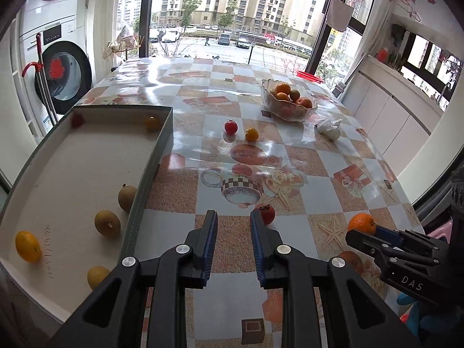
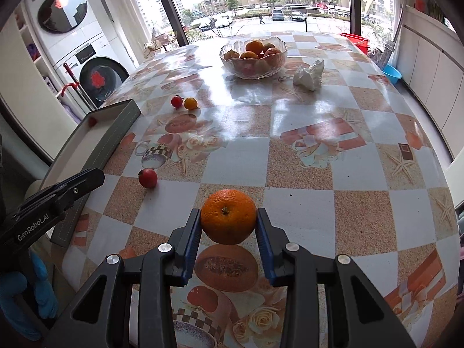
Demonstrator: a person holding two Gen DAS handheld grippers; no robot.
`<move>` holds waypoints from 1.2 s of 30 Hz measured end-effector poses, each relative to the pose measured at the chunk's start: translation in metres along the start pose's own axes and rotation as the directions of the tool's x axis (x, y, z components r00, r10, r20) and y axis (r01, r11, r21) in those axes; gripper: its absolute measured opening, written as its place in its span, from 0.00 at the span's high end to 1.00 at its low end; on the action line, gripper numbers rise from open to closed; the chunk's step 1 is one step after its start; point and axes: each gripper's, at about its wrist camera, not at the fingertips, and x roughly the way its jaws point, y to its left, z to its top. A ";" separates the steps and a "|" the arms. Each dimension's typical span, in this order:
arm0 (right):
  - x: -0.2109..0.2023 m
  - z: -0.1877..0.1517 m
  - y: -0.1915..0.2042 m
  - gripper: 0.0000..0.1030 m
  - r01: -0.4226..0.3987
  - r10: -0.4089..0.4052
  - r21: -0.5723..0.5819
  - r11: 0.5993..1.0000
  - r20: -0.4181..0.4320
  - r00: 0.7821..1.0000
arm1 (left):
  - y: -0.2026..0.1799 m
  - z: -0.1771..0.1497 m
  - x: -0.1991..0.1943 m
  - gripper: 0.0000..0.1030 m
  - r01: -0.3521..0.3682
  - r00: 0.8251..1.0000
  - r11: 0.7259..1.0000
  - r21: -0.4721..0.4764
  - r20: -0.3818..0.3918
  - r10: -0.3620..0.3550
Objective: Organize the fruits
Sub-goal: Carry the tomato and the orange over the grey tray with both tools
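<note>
Gripping a dimpled orange [image 2: 228,216], right tongs [image 2: 229,220].

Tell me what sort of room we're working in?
Probably a home laundry or balcony room: a stacked white front-loading washer and dryer, clothes on hangers by big windows, and a table with a glossy checked oilcloth.

Both cams sit low over the worktop [image 1: 290,150], facing the window. Left one's near the tray [image 1: 87,156], right one further right; both catch the glass bowl [image 2: 253,58].
</note>
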 end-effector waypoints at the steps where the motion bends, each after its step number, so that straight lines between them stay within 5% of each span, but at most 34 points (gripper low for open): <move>1: 0.001 0.001 0.003 0.61 -0.002 0.002 -0.004 1.000 -0.002 1.000 | 0.002 -0.001 -0.002 0.76 -0.005 1.000 1.000 0.000 0.005 0.005; 10: 0.007 0.002 0.012 0.61 0.008 -0.008 -0.017 1.000 -0.016 1.000 | 0.004 -0.004 0.010 0.75 0.017 1.000 1.000 -0.007 -0.019 -0.017; 11: 0.007 0.002 0.008 0.61 0.011 -0.011 -0.012 1.000 -0.017 1.000 | 0.000 -0.003 0.014 0.68 0.023 0.999 1.000 0.006 -0.027 -0.023; 12: 0.007 0.001 0.005 0.61 0.013 -0.014 -0.005 1.000 -0.018 1.000 | -0.004 -0.003 0.018 0.34 0.019 0.999 1.000 0.019 -0.037 -0.018; 14: 0.005 0.000 -0.002 0.61 0.017 -0.017 0.008 1.000 -0.018 1.000 | -0.011 -0.002 0.022 0.05 -0.007 1.000 0.999 0.032 -0.004 0.007; 19: 0.000 -0.003 -0.019 0.61 0.029 -0.029 0.026 0.999 -0.012 1.000 | -0.031 0.010 0.042 0.05 -0.040 0.999 0.996 0.081 -0.018 0.042; 23: -0.003 -0.003 -0.029 0.61 0.029 -0.029 0.043 0.999 -0.007 1.000 | -0.044 0.011 0.060 0.06 -0.082 0.995 0.989 0.123 -0.050 0.089; 27: -0.002 -0.002 -0.034 0.61 0.028 -0.028 0.048 0.998 -0.009 1.000 | -0.049 0.006 0.078 0.47 -0.097 0.986 0.985 0.144 -0.118 0.115; 30: -0.001 0.000 -0.035 0.61 0.026 -0.026 0.050 0.998 -0.011 1.000 | -0.050 0.007 0.078 0.77 -0.078 0.992 0.987 0.143 -0.091 0.092; 36: -0.001 0.003 -0.032 0.61 0.025 -0.025 0.041 0.999 -0.011 1.000 | -0.036 0.010 0.066 0.77 -0.006 0.995 0.998 0.065 -0.099 0.012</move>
